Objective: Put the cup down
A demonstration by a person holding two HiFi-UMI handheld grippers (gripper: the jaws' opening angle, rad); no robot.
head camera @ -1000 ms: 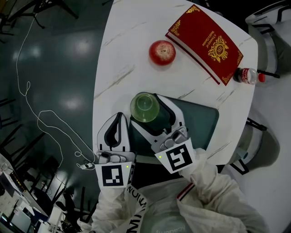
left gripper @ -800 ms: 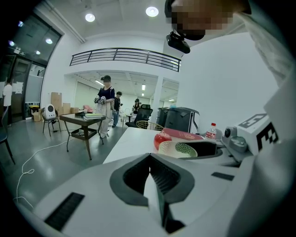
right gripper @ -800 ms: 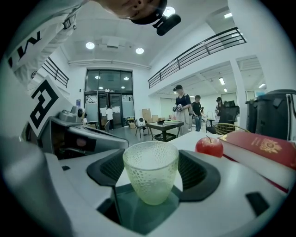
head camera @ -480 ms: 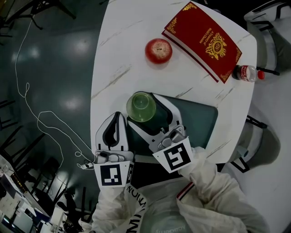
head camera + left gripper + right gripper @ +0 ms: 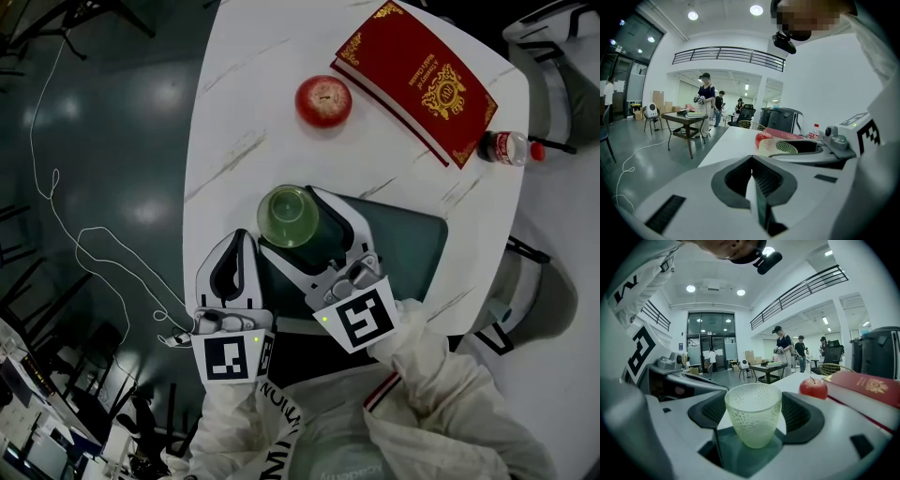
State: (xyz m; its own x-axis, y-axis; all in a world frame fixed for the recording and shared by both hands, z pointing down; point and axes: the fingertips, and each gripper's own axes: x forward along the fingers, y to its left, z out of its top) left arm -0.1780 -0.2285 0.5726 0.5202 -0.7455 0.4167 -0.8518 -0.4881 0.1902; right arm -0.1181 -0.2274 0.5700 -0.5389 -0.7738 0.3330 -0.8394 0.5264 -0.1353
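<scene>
While the left hand-held gripper (image 5: 750, 161) is clenched — right hand-held gripper (image 5: 753, 409) grasps the cup (image 5: 753, 423)

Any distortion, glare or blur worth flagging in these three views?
Head view: sharp, though lamp glare spots the dark floor. Left gripper view: strong fisheye with black corners, the railing bowed. Right gripper view: same fisheye, ceiling lights blown out, green cup crisp.
</scene>
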